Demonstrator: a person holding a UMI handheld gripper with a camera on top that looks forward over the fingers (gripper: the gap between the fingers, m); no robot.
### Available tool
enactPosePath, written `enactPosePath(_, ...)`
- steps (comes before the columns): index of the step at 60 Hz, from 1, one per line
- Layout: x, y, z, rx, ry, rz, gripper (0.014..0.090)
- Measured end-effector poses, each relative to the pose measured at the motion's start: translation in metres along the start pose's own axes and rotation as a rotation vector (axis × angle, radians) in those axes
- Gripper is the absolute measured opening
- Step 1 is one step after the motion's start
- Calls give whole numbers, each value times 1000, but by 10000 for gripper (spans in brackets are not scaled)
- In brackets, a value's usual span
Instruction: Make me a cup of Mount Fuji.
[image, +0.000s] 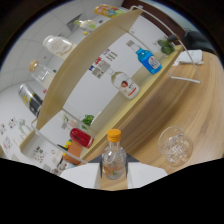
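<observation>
Orange-capped bottle (113, 159) held upright between the fingers (113, 176), which clench its sides, above wooden desk (150, 135); clear glass cup (175, 145) stands just beside; bottles on shelf (90, 70) beyond

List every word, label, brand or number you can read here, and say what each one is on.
None is legible.
Clear bottle with orange cap, between the tongs: no readable label.
Blue bottle on the wooden shelf: label blurred.
Clear bottle with white-and-red label: print too small.
Red can: no text resolves.
Dark bottle: markings blurred.
Clear glass cup: no print visible.
</observation>
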Motion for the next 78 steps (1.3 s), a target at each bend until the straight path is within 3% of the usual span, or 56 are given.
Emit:
enactPosePath(21,17,-21,7,92,-174,819,352)
enactPosePath(34,12,-33,4,104,-305,1115,351)
enactPosePath(44,12,-38,1,116,-323,1166,349)
enactPosePath(60,-3,-40,-7,116,-267,903,350)
enactPosePath(78,-81,-33,-27,220,-130,-110,353)
